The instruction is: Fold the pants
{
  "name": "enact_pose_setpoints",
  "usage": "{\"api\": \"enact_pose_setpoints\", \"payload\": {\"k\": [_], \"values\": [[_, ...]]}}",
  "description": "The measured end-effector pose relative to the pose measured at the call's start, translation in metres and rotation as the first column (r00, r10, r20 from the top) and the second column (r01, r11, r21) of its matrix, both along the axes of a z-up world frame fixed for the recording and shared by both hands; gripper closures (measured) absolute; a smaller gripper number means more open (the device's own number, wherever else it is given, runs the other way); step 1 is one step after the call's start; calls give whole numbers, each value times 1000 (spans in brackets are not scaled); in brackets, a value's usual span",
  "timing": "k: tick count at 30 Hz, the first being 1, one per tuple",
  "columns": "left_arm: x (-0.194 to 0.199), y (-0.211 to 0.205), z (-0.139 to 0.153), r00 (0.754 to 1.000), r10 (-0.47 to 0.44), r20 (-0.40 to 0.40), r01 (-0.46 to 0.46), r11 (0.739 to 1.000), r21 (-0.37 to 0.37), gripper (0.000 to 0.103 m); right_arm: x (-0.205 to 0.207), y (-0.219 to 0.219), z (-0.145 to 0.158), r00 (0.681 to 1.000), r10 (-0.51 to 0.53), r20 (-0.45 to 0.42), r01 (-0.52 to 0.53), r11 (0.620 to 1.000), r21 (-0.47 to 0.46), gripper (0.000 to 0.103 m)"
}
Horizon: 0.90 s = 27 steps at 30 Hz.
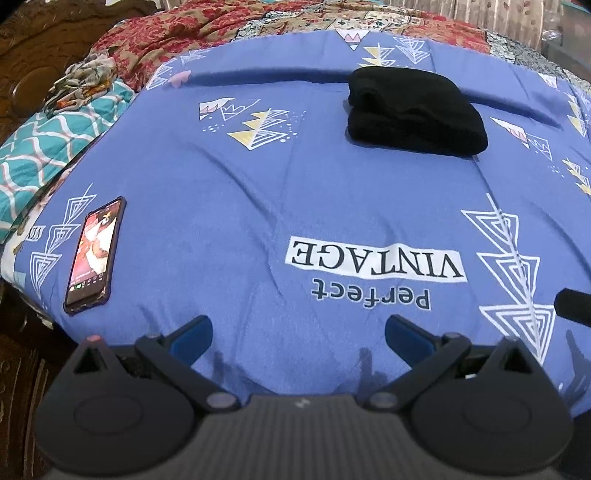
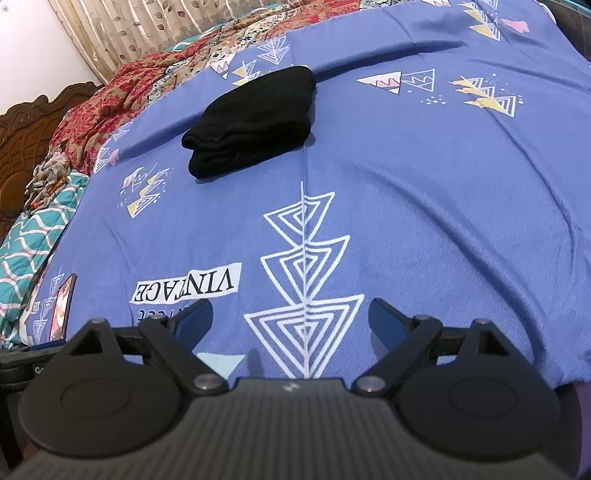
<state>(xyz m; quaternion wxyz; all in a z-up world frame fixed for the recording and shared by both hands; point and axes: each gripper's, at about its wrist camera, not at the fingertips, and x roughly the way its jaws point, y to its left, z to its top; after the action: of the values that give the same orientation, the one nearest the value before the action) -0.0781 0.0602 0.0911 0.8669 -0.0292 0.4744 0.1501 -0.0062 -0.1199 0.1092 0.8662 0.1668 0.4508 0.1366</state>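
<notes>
The black pants [image 1: 415,110] lie folded into a compact stack on the blue printed bedspread [image 1: 258,192], far from me and to the right of centre. They also show in the right wrist view [image 2: 251,122], left of centre. My left gripper [image 1: 297,334] is open and empty, low over the near edge of the bed. My right gripper [image 2: 291,319] is open and empty too, over the white triangle print near the bed's front edge. Both are well short of the pants.
A phone [image 1: 94,254] with its screen lit lies on the bedspread at the near left; it also shows in the right wrist view [image 2: 62,310]. A red floral quilt [image 1: 177,33] and a teal patterned blanket [image 1: 48,147] lie bunched along the far and left sides. A carved wooden headboard [image 2: 37,122] stands at the left.
</notes>
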Motion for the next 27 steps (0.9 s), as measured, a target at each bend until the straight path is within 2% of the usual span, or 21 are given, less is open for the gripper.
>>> {"api": "enact_pose_setpoints", "payload": {"k": [12,17,23,27], "values": [[2,-6,5,1000,-22,18,21,999,37,0,0,-1,-1,1000,-4,-7,4,1000,6,10],[2,-8,10,998,-42,38,39,996,77,0,1,-3,-1,1000,-6,-13,6,1000,13,10],[7,-7,6,999,-35,5,34,995,90,0,1,-4,-2,1000,-7,-15,7,1000,15,10],[9,-2,8,1000,-15,11,14,995,101,0,2,-5,-3,1000,-6,-19,7,1000,19,10]]}}
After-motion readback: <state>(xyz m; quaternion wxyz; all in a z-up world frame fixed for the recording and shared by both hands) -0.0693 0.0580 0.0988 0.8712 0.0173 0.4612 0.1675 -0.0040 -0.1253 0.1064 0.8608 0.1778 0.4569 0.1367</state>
